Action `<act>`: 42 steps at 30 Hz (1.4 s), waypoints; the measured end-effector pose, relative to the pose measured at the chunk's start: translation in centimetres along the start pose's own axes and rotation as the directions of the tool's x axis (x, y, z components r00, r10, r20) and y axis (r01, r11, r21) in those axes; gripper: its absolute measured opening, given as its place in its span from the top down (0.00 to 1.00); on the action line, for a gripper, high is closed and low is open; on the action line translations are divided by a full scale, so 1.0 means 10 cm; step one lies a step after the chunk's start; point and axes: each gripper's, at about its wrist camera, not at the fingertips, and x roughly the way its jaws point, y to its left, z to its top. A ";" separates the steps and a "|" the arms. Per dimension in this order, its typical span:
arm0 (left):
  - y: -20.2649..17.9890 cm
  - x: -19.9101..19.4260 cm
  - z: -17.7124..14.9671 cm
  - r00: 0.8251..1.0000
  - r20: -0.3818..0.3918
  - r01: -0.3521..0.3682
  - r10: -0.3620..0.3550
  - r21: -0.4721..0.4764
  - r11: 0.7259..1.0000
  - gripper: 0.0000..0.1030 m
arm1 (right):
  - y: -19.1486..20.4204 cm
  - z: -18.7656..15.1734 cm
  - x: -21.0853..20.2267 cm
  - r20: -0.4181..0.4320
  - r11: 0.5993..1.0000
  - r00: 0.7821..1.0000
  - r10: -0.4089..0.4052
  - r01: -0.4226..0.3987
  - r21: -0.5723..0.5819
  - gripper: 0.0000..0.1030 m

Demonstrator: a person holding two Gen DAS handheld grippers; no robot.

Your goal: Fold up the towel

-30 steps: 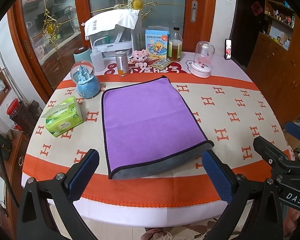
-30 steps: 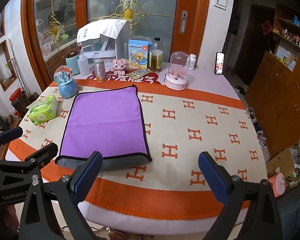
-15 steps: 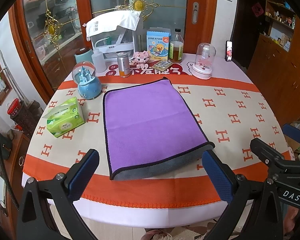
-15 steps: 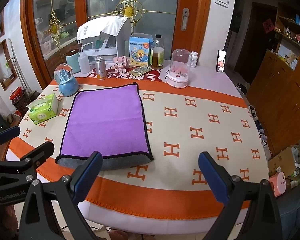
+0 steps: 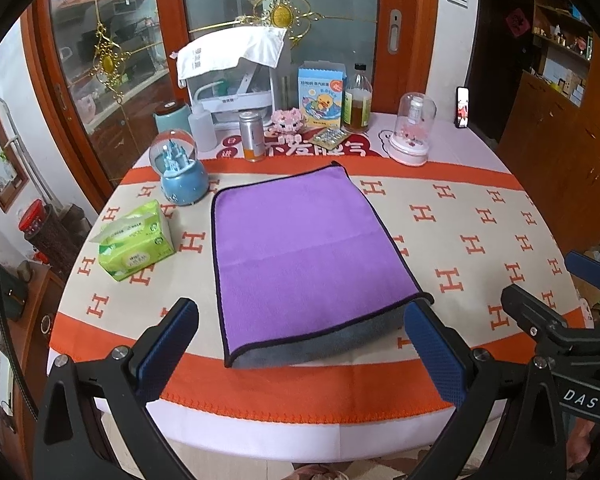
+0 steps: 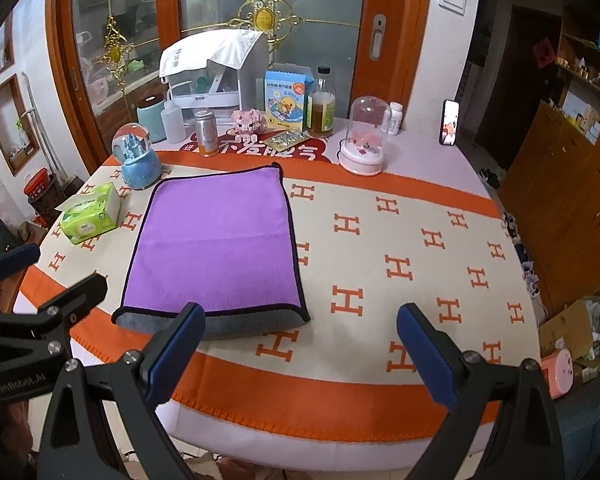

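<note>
A purple towel [image 5: 300, 248] with a dark hem lies flat on the table, folded over so its grey underside shows along the near edge. It also shows in the right wrist view [image 6: 216, 240]. My left gripper [image 5: 300, 344] is open and empty, held above the table's near edge just in front of the towel. My right gripper [image 6: 300, 344] is open and empty, to the right of the towel's near right corner. Each gripper shows at the side of the other's view.
A green tissue pack [image 5: 134, 242] and a blue snow globe [image 5: 180, 172] stand left of the towel. Bottles, a can [image 5: 252, 136], a duck box and a pink glass dome [image 5: 412, 132] line the far edge. The tablecloth [image 5: 480, 240] spreads right of the towel.
Both grippers have drawn slightly back and up from the table. The towel has not moved and both grippers stay open.
</note>
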 end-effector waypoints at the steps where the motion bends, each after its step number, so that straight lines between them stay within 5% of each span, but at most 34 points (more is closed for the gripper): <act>1: 0.01 0.00 0.01 1.000 0.001 -0.002 0.003 -0.004 1.000 0.01 | 0.00 0.01 -0.01 0.009 1.000 1.000 -0.001 0.001 -0.005 0.06; 21: 0.05 -0.17 0.29 0.996 0.043 -0.074 0.078 -0.085 0.994 0.01 | -0.26 0.44 -0.16 0.113 0.992 0.990 0.089 -0.078 -0.104 0.06; 33: 0.37 0.04 -0.09 0.985 -0.045 -0.174 0.169 -0.185 0.967 0.01 | -0.32 0.47 0.24 0.069 0.968 0.983 0.170 -0.154 -0.196 0.06; 42: 0.59 0.48 -0.44 0.994 -0.102 -0.046 0.028 -0.177 0.983 0.01 | -0.31 0.32 0.69 -0.033 0.938 0.963 0.269 -0.270 -0.220 0.06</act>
